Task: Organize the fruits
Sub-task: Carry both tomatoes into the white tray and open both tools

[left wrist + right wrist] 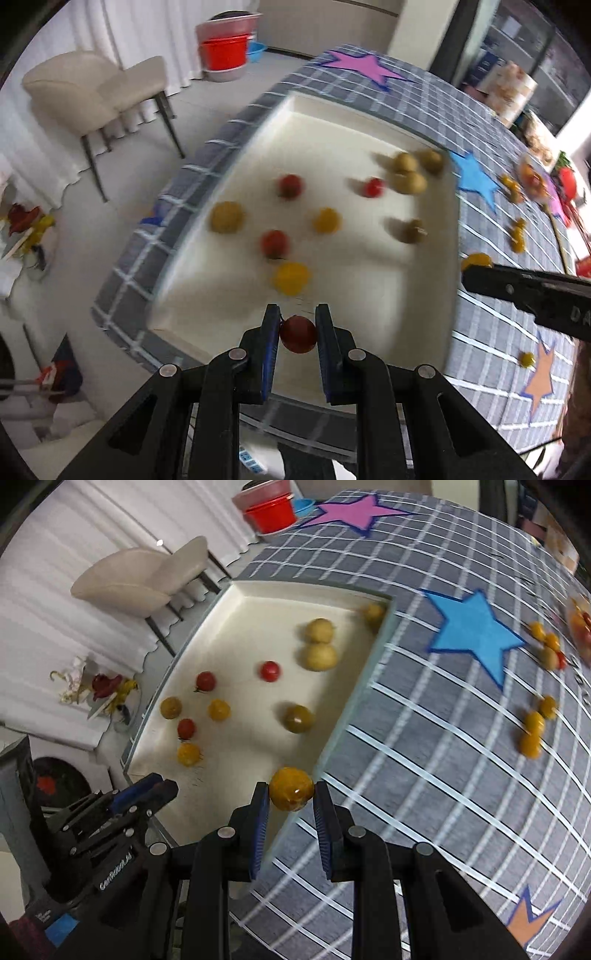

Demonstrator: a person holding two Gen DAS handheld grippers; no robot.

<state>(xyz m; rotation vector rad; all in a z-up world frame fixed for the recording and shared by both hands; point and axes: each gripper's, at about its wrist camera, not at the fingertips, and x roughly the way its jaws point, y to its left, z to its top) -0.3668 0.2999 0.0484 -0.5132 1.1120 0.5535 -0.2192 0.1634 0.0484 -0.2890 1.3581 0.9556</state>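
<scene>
A white tray (369, 302) lies on the checked tablecloth and holds several red, yellow and greenish small fruits. My left gripper (297, 325) is shut on a red cherry tomato (298, 334) above the tray's near edge. My right gripper (290, 794) is shut on a yellow cherry tomato (291, 788) above the tray's right rim (354, 709); it shows at the right of the left wrist view (469, 269). The left gripper shows at the lower left of the right wrist view (155, 786). Loose yellow tomatoes (533, 725) lie on the cloth to the right.
The grey checked cloth (424, 738) carries blue (476, 631), pink (351, 511) and orange (541, 376) paper stars. A bowl of fruit (581, 627) stands at the far right. A beige chair (92, 88) and red and blue basins (225, 48) stand on the floor beyond the table.
</scene>
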